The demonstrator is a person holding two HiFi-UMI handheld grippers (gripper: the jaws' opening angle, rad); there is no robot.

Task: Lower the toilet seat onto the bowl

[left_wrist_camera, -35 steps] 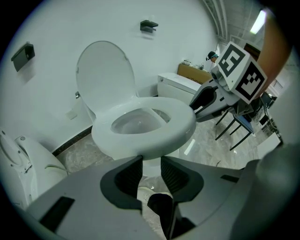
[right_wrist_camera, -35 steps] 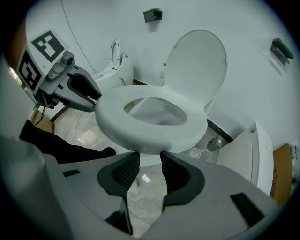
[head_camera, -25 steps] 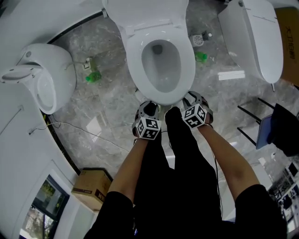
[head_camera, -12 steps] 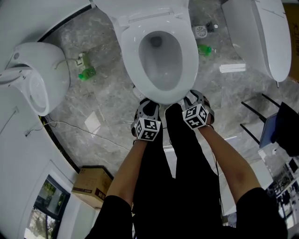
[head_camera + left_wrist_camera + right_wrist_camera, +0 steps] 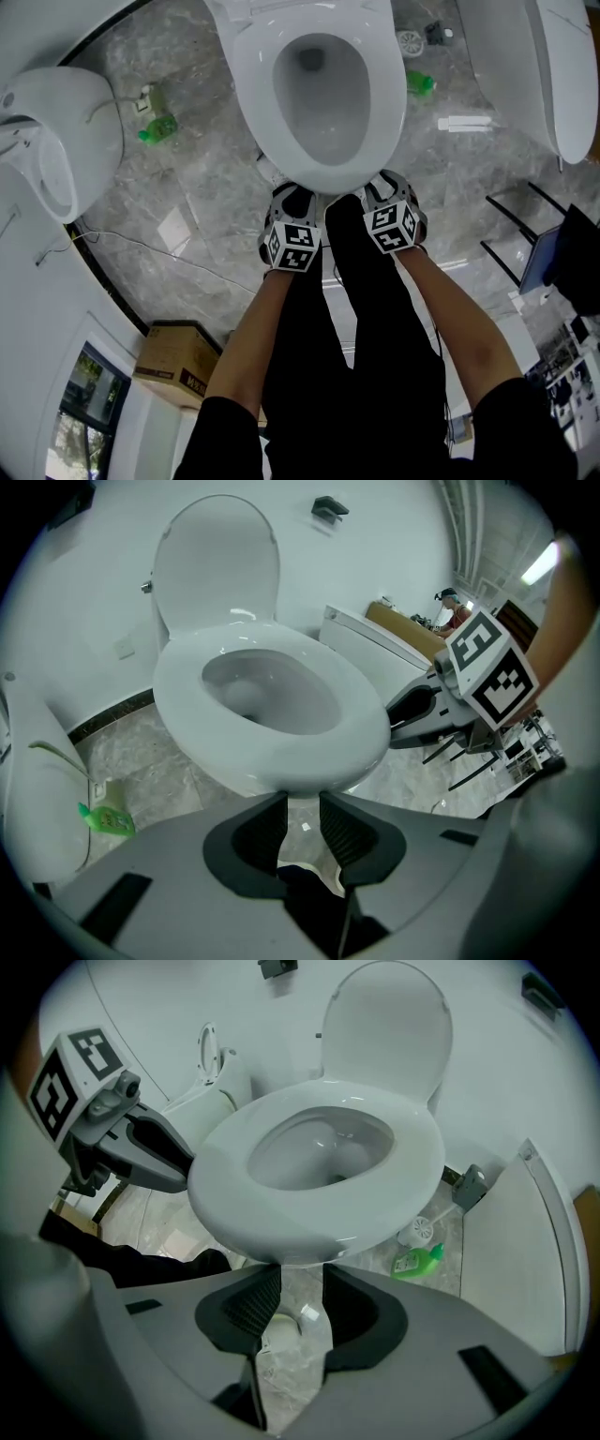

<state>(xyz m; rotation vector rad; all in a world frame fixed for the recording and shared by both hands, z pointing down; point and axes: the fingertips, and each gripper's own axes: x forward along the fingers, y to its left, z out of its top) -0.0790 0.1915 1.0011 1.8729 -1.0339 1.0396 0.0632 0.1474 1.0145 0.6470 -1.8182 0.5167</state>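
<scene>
Since the toilet seat (image 5: 309, 752) sat low over the bowl (image 5: 248, 686) right at their tips, the left gripper (image 5: 303, 803) and right gripper (image 5: 302, 1274), jaws just narrowed yet apart and empty, seemed nearly done lowering, so easing clear looked next.

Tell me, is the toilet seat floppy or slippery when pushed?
Probably stiff: the toilet seat keeps its ring shape without sagging. Likely slippery: its glossy white surface shows highlights. It probably swings at the back, near the raised lid.

no legible text anywhere; print on cardboard box (image 5: 173, 358) too small to read
</scene>
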